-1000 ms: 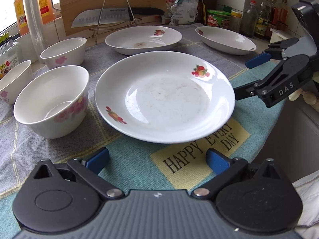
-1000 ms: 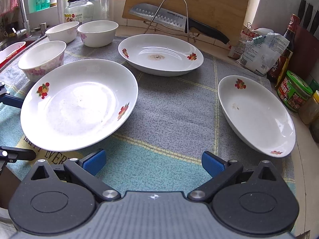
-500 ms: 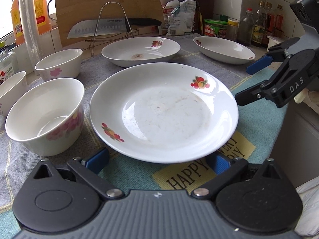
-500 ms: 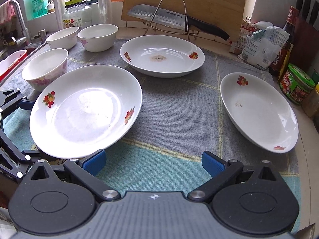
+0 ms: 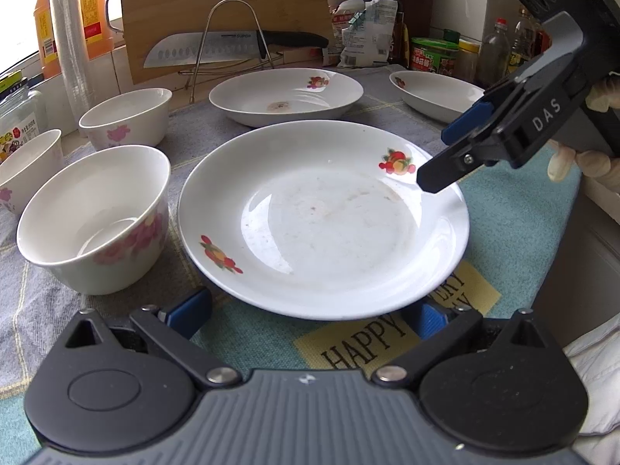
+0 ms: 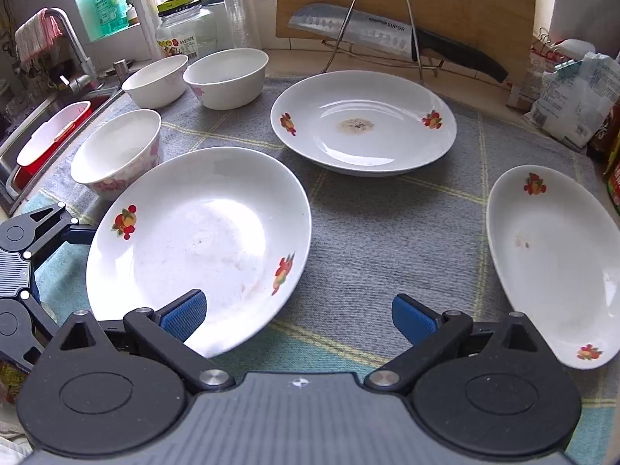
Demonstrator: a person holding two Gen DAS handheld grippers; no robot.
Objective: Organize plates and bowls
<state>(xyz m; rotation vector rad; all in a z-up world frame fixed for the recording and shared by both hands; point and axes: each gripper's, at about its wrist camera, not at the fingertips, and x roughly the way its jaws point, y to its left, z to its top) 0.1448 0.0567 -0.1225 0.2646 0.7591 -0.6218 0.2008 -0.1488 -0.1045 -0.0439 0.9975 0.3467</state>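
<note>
Dead centre on the cloth-covered counter (image 5: pixel 515 209): big white plate (image 5: pixel 325 221) with fruit prints, a bit smudgy inside. Left gripper (image 5: pixel 306 312) parked right at its 6 o'clock edge, blue pads (image 5: pixel 190 306) spread wide, one either side of the rim, not clamped on anything. Right gripper (image 6: pixel 298 316) coming in from about 2 o'clock in the left wrist view, also gaping wide, one pad (image 6: pixel 184 314) hanging over the plate's near rim, touching or not impossible to tell. Flowered bowl (image 5: pixel 97 217) just beside the plate at 9 o'clock, two more bowls (image 6: pixel 226 77) further back around 10. Second plate (image 5: pixel 286 95) up at 12, third plate (image 6: pixel 554 259) off at 2. Knife (image 5: pixel 232 48) on a wire rack (image 5: pixel 228 35) against a cutting board (image 5: pixel 224 4) way at the back.
</note>
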